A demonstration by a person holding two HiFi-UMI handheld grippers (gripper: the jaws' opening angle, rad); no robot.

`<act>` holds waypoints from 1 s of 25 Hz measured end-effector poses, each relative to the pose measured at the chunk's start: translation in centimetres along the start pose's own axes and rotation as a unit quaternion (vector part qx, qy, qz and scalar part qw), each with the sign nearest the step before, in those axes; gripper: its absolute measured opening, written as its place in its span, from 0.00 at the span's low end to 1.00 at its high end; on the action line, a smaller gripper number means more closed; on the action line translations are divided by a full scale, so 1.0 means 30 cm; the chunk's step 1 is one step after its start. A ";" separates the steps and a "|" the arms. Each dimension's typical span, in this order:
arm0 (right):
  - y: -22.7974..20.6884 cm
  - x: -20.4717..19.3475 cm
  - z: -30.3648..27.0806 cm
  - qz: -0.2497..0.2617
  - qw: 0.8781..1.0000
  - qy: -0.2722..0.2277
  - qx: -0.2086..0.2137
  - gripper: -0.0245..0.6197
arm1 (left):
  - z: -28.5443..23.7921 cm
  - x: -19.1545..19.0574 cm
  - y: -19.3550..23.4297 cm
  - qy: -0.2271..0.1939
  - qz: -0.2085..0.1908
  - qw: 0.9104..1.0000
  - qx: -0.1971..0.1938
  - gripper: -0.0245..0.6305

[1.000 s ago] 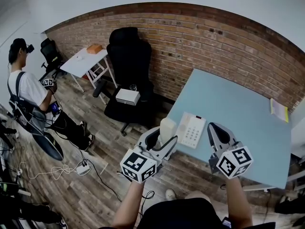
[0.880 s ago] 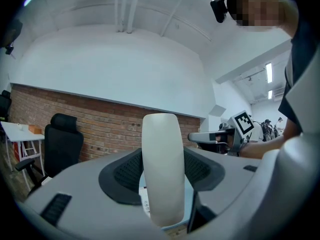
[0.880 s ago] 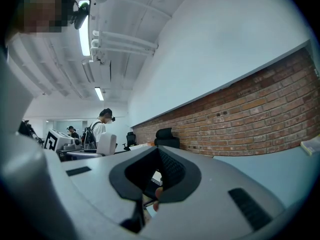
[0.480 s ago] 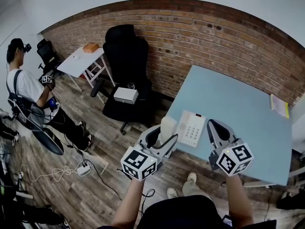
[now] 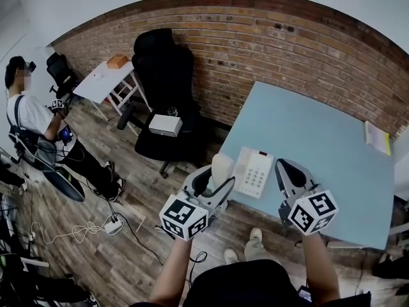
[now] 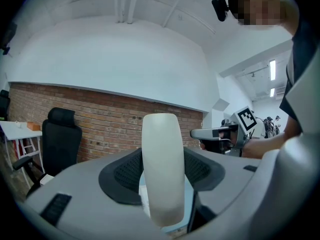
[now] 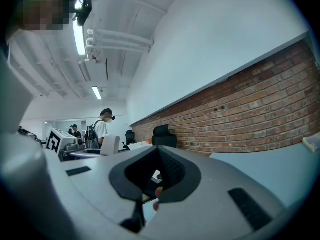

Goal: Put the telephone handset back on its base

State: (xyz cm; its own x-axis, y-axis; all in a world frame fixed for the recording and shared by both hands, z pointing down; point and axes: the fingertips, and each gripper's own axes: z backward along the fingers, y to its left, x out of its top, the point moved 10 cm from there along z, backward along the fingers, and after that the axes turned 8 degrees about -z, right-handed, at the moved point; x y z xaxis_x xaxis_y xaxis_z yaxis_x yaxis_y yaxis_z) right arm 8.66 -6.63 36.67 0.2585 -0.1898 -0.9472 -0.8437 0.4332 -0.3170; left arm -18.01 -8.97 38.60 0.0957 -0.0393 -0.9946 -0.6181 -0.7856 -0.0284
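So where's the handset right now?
In the head view the handset stands upright in the left gripper, just left of the phone base, at the blue table's near left edge.

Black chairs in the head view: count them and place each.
2. One large chair against the brick wall, left of the blue table; a smaller one far left, beyond the white table. Others may be hidden.

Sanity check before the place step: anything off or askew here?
Only the handset: it is off its cradle, held upright in the left claw, just left of the base. The base sits close to the table corner. Nothing looks spilled or damaged.
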 end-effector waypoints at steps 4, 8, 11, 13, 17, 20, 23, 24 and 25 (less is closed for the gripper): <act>-0.040 -0.004 -0.022 -0.003 1.000 0.009 0.004 0.05 | -0.044 -0.022 0.010 0.006 0.006 1.000 0.004 0.42; -0.083 0.000 -0.045 -0.005 1.000 0.016 0.009 0.05 | -0.090 -0.052 0.011 0.018 0.008 1.000 0.013 0.41; -0.101 0.005 -0.069 -0.005 1.000 0.020 0.016 0.05 | -0.115 -0.072 0.014 0.023 0.009 1.000 0.017 0.41; -0.109 0.007 -0.085 -0.004 0.999 0.024 0.021 0.05 | -0.131 -0.081 0.019 0.027 0.008 0.999 0.020 0.42; -0.129 0.012 -0.115 -0.002 0.999 0.028 0.028 0.05 | -0.169 -0.109 0.033 0.044 -0.001 0.999 0.030 0.42; -0.147 0.017 -0.136 -0.003 0.999 0.029 0.034 0.05 | -0.200 -0.136 0.039 0.062 -0.007 0.997 0.038 0.42; -0.163 0.021 -0.154 -0.003 0.999 0.030 0.036 0.05 | -0.229 -0.160 0.045 0.072 -0.002 0.997 0.037 0.42; -0.169 0.021 -0.161 -0.004 0.999 0.030 0.035 0.05 | -0.239 -0.169 0.049 0.075 0.001 0.996 0.038 0.41; -0.177 0.022 -0.167 -0.006 0.999 0.030 0.035 0.05 | -0.249 -0.179 0.053 0.078 0.004 0.996 0.040 0.42</act>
State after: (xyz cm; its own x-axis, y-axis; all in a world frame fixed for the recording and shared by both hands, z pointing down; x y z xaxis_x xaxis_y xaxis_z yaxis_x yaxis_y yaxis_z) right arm 10.95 -13.47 37.98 0.2372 -0.2470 -0.9395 -0.8052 0.4912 -0.3324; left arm -13.68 -14.62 44.64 0.2069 -0.1452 -0.9675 -0.6787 -0.7336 -0.0350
